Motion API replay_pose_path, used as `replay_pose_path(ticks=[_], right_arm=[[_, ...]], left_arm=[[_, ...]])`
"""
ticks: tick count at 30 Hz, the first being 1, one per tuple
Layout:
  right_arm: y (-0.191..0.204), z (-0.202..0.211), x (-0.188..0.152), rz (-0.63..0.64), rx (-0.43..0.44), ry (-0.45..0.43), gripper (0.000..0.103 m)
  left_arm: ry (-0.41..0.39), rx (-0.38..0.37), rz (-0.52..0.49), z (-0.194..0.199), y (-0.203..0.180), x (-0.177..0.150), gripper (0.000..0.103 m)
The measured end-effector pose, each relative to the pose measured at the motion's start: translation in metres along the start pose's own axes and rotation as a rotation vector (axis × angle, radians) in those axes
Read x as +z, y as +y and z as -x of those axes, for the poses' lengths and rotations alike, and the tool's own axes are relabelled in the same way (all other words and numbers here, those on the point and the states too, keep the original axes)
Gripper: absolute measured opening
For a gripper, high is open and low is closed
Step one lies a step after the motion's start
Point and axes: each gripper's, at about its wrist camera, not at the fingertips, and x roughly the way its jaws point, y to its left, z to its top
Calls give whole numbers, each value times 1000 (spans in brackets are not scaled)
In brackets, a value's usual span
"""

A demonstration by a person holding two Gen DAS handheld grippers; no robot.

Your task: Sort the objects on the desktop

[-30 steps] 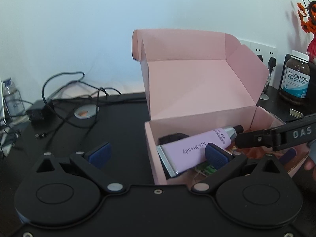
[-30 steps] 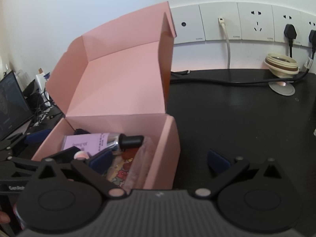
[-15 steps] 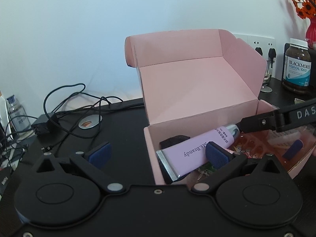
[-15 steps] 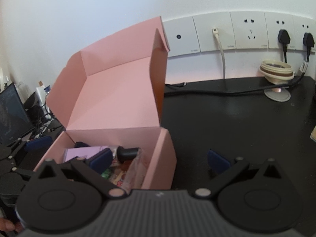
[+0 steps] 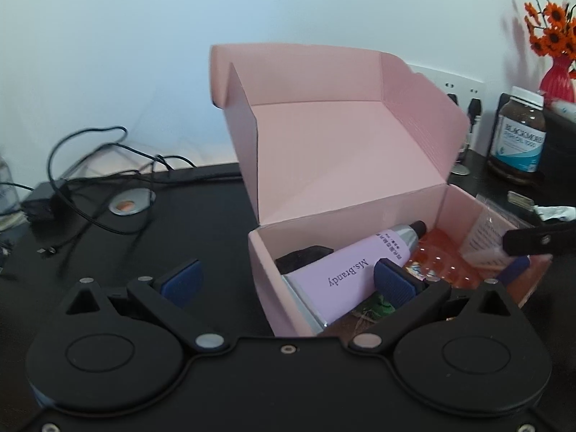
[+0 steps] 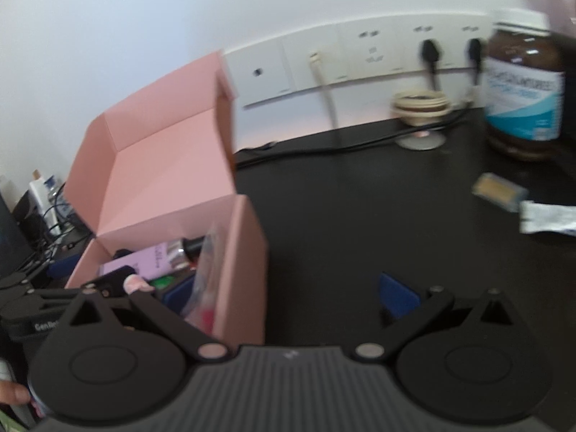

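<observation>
Both my claws, left (image 5: 286, 282) and right (image 6: 291, 297), gape empty at lower frame, straddling the pink box (image 5: 268, 262) walls; swinging away could tip it.

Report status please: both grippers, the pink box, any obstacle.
Left gripper open, empty. Right gripper open, empty. Open pink cardboard box holds lilac tube. Brown supplement bottle, small packets on black desk; path free.

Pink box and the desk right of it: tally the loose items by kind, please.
Lavender Ms.Brandy tube: 1
Clear plastic bag: 1
Fish oil bottle: 1
Small amber packet: 1
Foil sachet: 1
Total: 5; darker items under the tube are unclear.
</observation>
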Motion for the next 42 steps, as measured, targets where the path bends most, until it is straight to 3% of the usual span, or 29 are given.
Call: replay_pose_path(ticks=[3,8,14,21,25,28,33,42], right_arm=[[-14,18,3,-35,-5,-8,102],[-28,38,9,-79,46,13,102],[-23,24,9,-117,54,39,102],[-17,14,16,-162,-35,-44,102],[-6,3,12,-83,-85,-1,102],[9,-1,7,-3,-40,36,102],[44,-20,-6,169,-80,113,102],[45,-33,-5,178,-101,137,102]], left_arm=[[5,-32,-18,-1,-3,-1,103],[-13,4,-63,2,-12,-3,103],[24,31,-51,-2,-7,-1,103],[49,91,-29,-9,8,3,103],[50,124,-60,-10,8,3,103],[57,85,-47,-9,8,4,103],[81,31,-26,-5,6,4,103],[104,-84,97,-1,11,6,103]])
